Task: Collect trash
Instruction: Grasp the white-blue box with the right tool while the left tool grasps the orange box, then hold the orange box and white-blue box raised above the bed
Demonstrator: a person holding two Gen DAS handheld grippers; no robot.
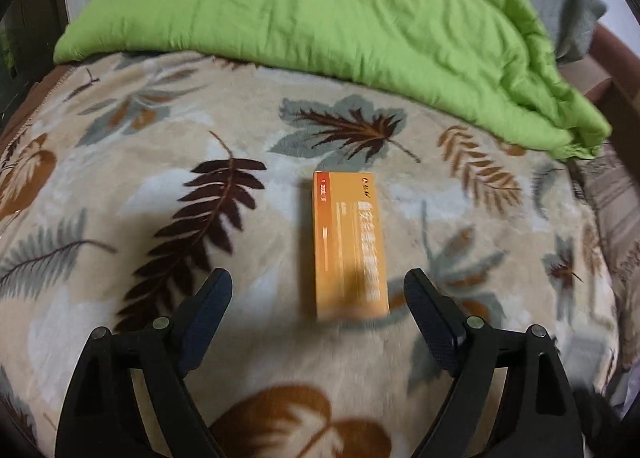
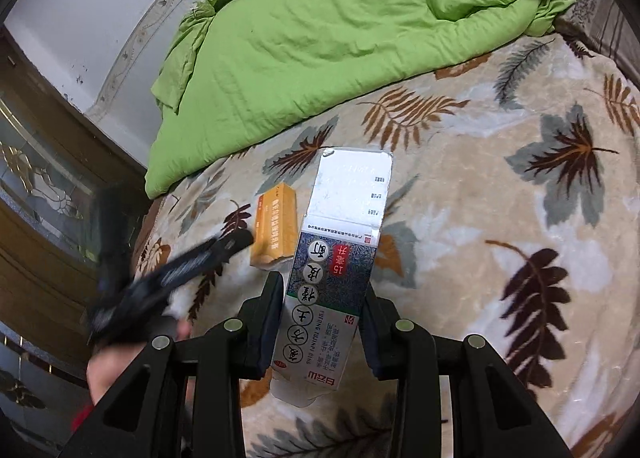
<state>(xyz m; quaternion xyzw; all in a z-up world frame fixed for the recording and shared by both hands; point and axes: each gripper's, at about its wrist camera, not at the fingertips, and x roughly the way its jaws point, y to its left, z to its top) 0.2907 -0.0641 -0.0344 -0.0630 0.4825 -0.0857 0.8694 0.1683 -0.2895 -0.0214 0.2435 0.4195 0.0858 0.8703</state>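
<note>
Two pieces of trash are in play on the bed, both on the leaf-patterned blanket (image 1: 160,358). The right tool (image 2: 322,322) already pinches a flattened medicine carton (image 2: 340,258) between its pads, the carton's opened silver flap pointing away toward the far side of the bed. The step now in hand belongs to the other side: the left tool (image 1: 318,298) hangs over an orange medicine box (image 1: 348,246) with its jaws spread wide and nothing pressed between them. The box lies flat and lengthwise on the blanket, its near end just ahead of the gap between the fingertips, well short of the crumpled green quilt (image 1: 320,18) at the far end.

From the right wrist view the left tool shows as a dark blur at the left, beside the orange box, which sits just left of the held carton.

I judge the next move to be a short advance and descent so the pads straddle the box's long sides, then a squeeze. The plush blanket gives, so the fingers may snag fabric or push the box away.
</note>
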